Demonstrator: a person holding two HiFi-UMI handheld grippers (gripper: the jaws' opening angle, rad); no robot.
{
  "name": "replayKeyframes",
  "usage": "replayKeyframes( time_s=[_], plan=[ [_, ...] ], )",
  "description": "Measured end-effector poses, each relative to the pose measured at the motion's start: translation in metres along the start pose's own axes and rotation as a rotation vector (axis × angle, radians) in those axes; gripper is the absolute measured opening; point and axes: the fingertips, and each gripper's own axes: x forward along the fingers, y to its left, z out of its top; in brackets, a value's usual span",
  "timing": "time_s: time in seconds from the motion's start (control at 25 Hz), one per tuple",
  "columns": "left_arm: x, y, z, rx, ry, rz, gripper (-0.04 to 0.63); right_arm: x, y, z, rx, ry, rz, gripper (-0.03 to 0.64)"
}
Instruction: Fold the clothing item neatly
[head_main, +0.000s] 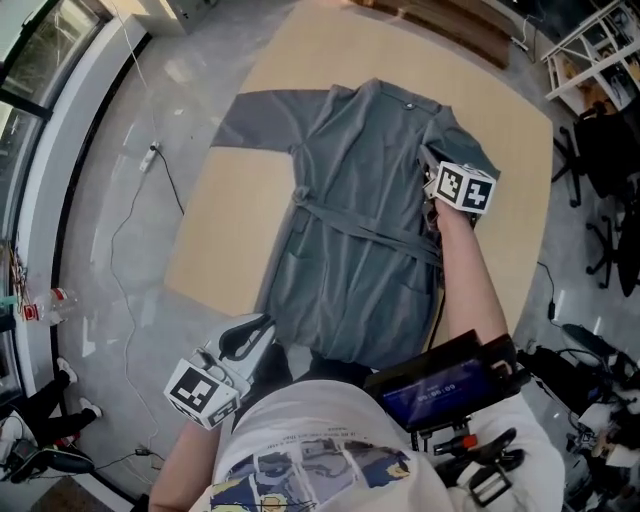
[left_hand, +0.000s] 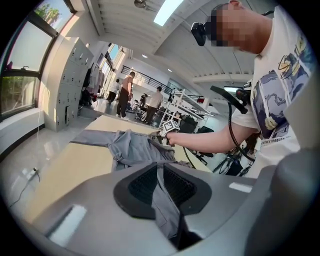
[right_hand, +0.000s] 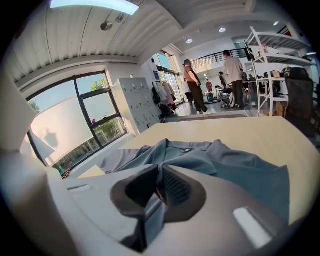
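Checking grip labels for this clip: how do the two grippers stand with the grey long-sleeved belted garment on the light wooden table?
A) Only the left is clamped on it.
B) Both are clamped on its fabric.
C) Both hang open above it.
B: each gripper view shows grey cloth of the garment pinched between closed jaws, the left gripper at the near hem and the right gripper at the garment's right side.
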Motion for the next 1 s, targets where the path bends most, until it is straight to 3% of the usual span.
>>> replayKeyframes(
  time_s=[0.48, 1.0],
  plan=[
    [-0.028, 0.024, -0.012, -0.050, -0.014, 0.080, 0.044, 0.066, 0.076, -0.016, -0.073, 0.079, 0.102, 0.031],
    [-0.035, 0.034, -0.012, -0.049, -0.014, 0.059, 0.044, 0.072, 0.072, -0.040, -0.076, 0.134, 0.050, 0.069]
  ],
)
